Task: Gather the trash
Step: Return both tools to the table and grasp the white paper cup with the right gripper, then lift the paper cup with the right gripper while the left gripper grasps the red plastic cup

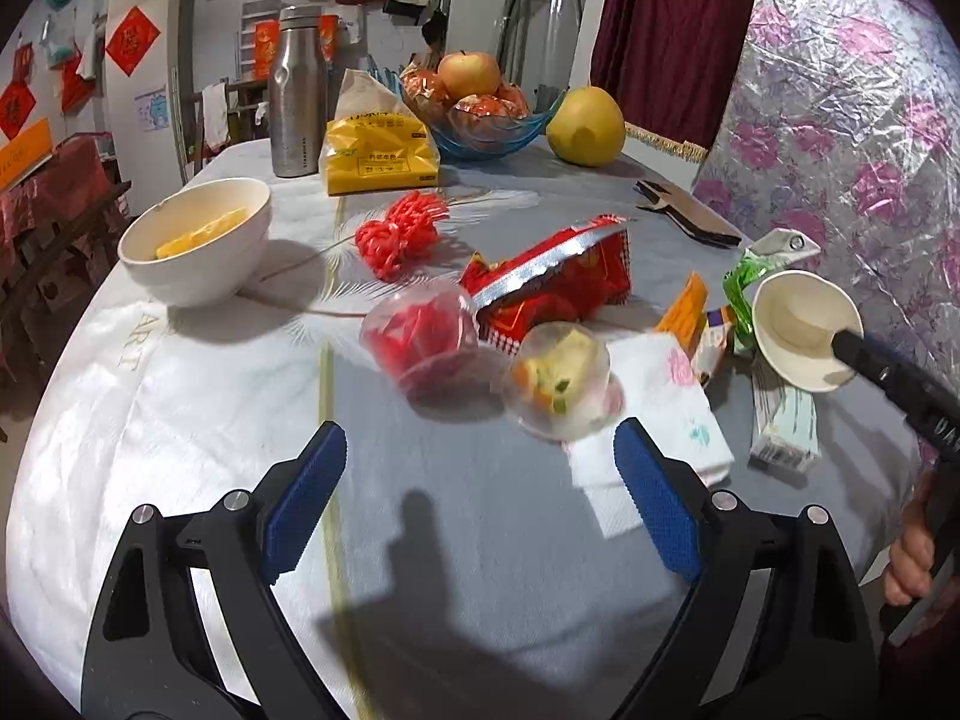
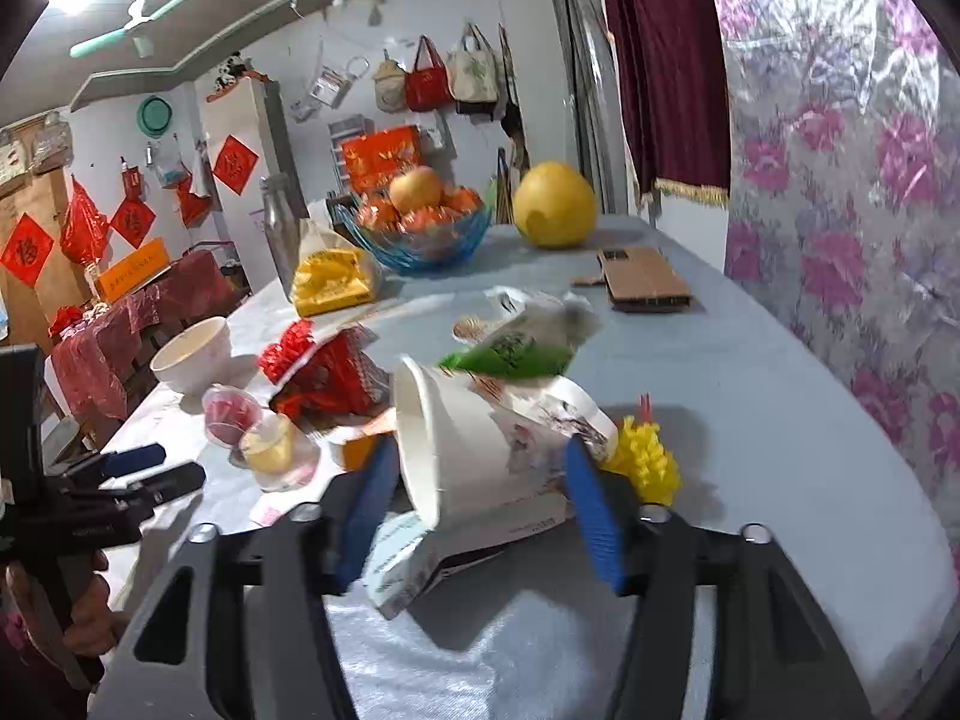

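Note:
My right gripper (image 2: 480,456) is shut on a white paper cup (image 2: 468,444) lying on its side, with one blue pad at its rim and the other at its base. In the left wrist view the cup (image 1: 798,324) faces the camera at the right. My left gripper (image 1: 480,438) hangs open over the tablecloth with nothing between its pads. Just ahead of it lie a clear cup of yellow scraps (image 1: 561,381) and a clear cup with red contents (image 1: 420,336). Behind them are a red snack wrapper (image 1: 558,282), a napkin (image 1: 660,414), a green wrapper (image 1: 744,282) and a small carton (image 1: 786,426).
A white bowl (image 1: 198,240) stands at the left. A steel bottle (image 1: 297,96), yellow tissue pack (image 1: 375,150), blue fruit bowl (image 1: 480,138) and pomelo (image 1: 585,126) line the far edge. A cardboard piece (image 1: 690,216) lies near the floral wall (image 1: 840,120). A red net ball (image 1: 402,228) sits mid-table.

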The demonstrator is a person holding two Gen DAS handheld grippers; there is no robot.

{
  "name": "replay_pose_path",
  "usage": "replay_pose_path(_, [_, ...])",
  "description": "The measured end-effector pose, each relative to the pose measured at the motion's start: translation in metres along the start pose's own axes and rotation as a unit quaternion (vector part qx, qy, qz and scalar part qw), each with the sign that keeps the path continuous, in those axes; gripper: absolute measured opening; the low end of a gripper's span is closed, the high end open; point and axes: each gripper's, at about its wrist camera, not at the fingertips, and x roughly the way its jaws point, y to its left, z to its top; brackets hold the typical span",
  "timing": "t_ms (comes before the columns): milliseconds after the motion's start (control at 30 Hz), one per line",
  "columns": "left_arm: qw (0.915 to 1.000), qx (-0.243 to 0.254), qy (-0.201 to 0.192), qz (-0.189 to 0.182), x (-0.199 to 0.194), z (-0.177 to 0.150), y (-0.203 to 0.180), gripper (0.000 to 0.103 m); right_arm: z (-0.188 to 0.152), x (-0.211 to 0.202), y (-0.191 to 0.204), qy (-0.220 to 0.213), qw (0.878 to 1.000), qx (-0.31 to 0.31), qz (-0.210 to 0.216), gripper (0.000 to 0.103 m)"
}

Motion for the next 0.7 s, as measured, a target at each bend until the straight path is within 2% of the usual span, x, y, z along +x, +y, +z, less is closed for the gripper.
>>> replay_pose_path(33, [1.0000, -0.003, 0.000, -0.003, 0.002, 0.004, 0.001, 0.088, -0.001, 0.003, -0.002, 0.005, 1.000, 0.002, -0.002, 0.039])
replay_pose_path(100, [0.9999, -0.013, 0.004, -0.003, 0.006, 0.011, 0.004, 0.088, -0.005, 0.006, -0.006, 0.010, 1.000, 0.008, -0.002, 0.020])
replay_pose_path(200, [0.9998, -0.019, 0.008, -0.006, 0.014, 0.023, 0.007, 0.088, -0.009, 0.005, -0.012, 0.008, 1.000, 0.017, -0.004, 0.010])
replay_pose_path(300, [0.9997, -0.022, 0.007, 0.012, 0.023, 0.033, 0.010, 0.088, -0.013, 0.001, -0.018, 0.004, 1.000, 0.026, -0.002, 0.007])
replay_pose_path(500, [0.9985, -0.048, 0.028, 0.004, 0.046, 0.036, 0.024, 0.086, -0.018, -0.008, -0.020, -0.004, 0.999, 0.034, 0.013, 0.007])
replay_pose_path(567, [0.9980, -0.050, 0.038, -0.002, 0.052, 0.035, 0.025, 0.071, -0.019, -0.010, -0.020, -0.004, 0.999, 0.036, 0.015, 0.007])
replay_pose_path(633, [0.9981, -0.048, 0.033, -0.021, 0.049, 0.035, 0.025, 0.054, -0.019, -0.012, -0.019, -0.004, 0.999, 0.038, 0.018, 0.007])
replay_pose_path(667, [0.9983, -0.046, 0.029, -0.020, 0.048, 0.035, 0.024, 0.049, -0.020, -0.013, -0.018, -0.004, 0.999, 0.039, 0.021, 0.007])
replay_pose_path(700, [0.9985, -0.044, 0.027, -0.018, 0.046, 0.034, 0.023, 0.049, -0.020, -0.014, -0.017, -0.005, 0.999, 0.040, 0.025, 0.007])
